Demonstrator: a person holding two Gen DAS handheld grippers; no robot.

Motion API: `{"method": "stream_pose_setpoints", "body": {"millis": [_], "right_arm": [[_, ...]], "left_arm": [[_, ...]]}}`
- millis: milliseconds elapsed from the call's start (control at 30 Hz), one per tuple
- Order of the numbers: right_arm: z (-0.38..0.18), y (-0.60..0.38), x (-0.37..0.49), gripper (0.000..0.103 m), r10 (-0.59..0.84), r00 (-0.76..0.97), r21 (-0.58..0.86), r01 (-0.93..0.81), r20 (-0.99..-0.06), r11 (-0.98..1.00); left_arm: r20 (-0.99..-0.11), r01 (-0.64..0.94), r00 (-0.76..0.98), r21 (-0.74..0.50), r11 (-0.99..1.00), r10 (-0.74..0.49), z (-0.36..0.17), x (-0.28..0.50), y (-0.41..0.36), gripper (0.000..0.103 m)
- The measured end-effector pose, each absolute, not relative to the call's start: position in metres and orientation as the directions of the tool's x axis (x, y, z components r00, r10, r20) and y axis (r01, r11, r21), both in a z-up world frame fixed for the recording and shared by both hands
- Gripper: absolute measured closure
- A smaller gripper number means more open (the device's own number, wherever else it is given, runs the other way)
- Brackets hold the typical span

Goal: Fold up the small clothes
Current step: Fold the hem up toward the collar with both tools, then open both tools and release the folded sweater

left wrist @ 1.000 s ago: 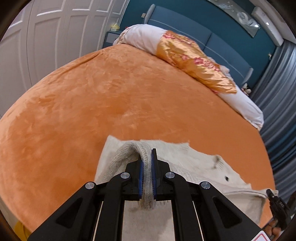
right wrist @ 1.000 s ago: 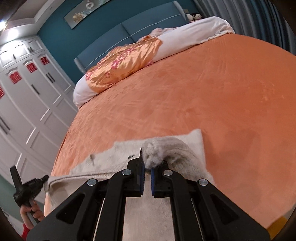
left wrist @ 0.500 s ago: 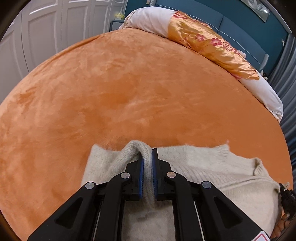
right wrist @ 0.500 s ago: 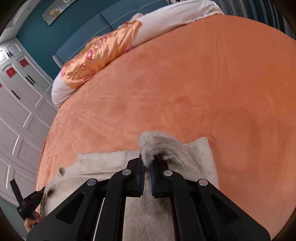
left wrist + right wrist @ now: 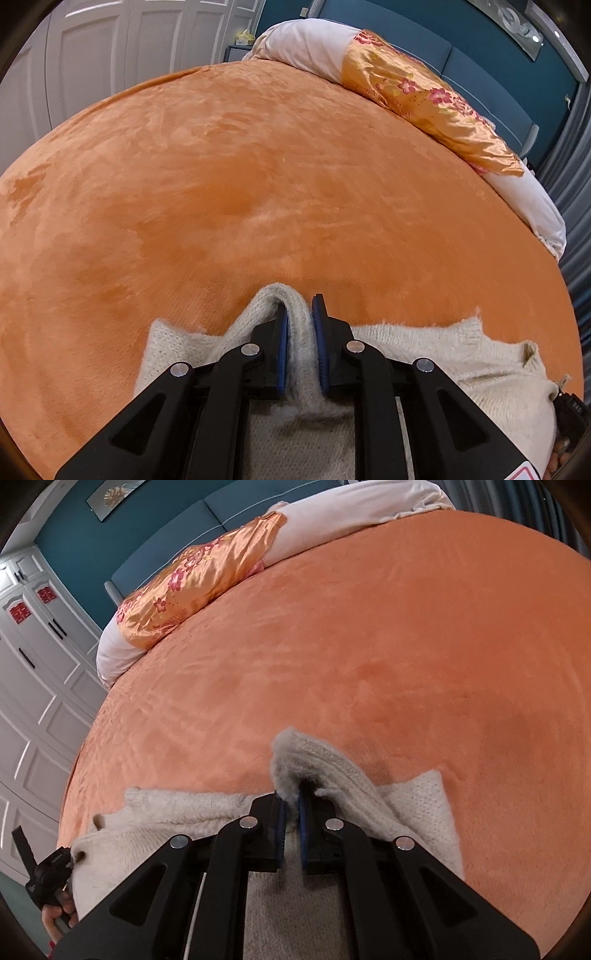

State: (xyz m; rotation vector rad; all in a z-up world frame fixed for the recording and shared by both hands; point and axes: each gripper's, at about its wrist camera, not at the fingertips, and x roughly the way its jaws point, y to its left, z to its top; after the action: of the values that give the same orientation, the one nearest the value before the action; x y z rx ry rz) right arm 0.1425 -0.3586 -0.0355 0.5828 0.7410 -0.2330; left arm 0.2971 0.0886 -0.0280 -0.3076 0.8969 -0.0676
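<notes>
Lying flat on the orange plush bedspread [image 5: 229, 177], near its closer edge, is a cream knitted sweater [image 5: 461, 365]. On the left, the left gripper [image 5: 299, 314] pinches a raised fold of the sweater between its blue-padded fingers [image 5: 282, 343], the knit arching up over the left finger and filling the narrow gap. Further right, the right gripper [image 5: 291, 801] is clamped on another bunched-up fold of the sweater [image 5: 177, 812], with fuzzy fabric standing up above its tips and a ribbed part draping over its right finger. Beyond the bedspread lie a white bolster [image 5: 306, 44] and an orange floral satin cover [image 5: 424, 96] against a blue headboard [image 5: 461, 55]. White wardrobe doors [image 5: 33, 635] stand beside the bed.
</notes>
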Motion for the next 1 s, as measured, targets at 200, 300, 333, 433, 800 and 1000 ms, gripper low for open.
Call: {"method": "stream_pose_setpoints", "body": {"millis": [200,300,333,433,800,1000], "right_arm": [[-0.02,-0.375,0.127,0.094,0.084,0.757,0.544,0.383,-0.648,0.747],[0.023,-0.383,0.086,0.047,0.04,0.844,0.619,0.36,-0.535,0.698],[0.042,-0.383,0.064,0.04,-0.024,0.871,0.614,0.365,-0.491,0.7],[0.071,-0.37,0.035,0.05,0.006,0.866,0.579,0.328,-0.499,0.747],[0.015,-0.154,-0.006,0.087,0.266,0.626,0.349,0.01,-0.733,0.937],[-0.007,-0.16,-0.011,0.091,0.141,0.58,0.212,0.056,-0.802,0.976]], "left_arm": [[-0.724,-0.091,0.623,-0.444,0.892,-0.296,-0.015,0.29,0.111,0.087],[-0.666,-0.065,0.666,-0.501,0.863,-0.336,0.023,0.265,0.125,0.085],[-0.652,-0.061,0.69,-0.485,0.872,-0.314,0.037,0.256,0.127,0.079],[-0.577,-0.051,0.791,-0.393,0.918,-0.203,0.093,0.214,0.131,0.054],[-0.771,0.275,0.538,-0.222,0.936,-0.341,0.056,0.105,-0.002,0.062],[-0.817,0.215,0.489,-0.226,0.95,-0.305,0.009,0.087,0.007,0.068]]}}
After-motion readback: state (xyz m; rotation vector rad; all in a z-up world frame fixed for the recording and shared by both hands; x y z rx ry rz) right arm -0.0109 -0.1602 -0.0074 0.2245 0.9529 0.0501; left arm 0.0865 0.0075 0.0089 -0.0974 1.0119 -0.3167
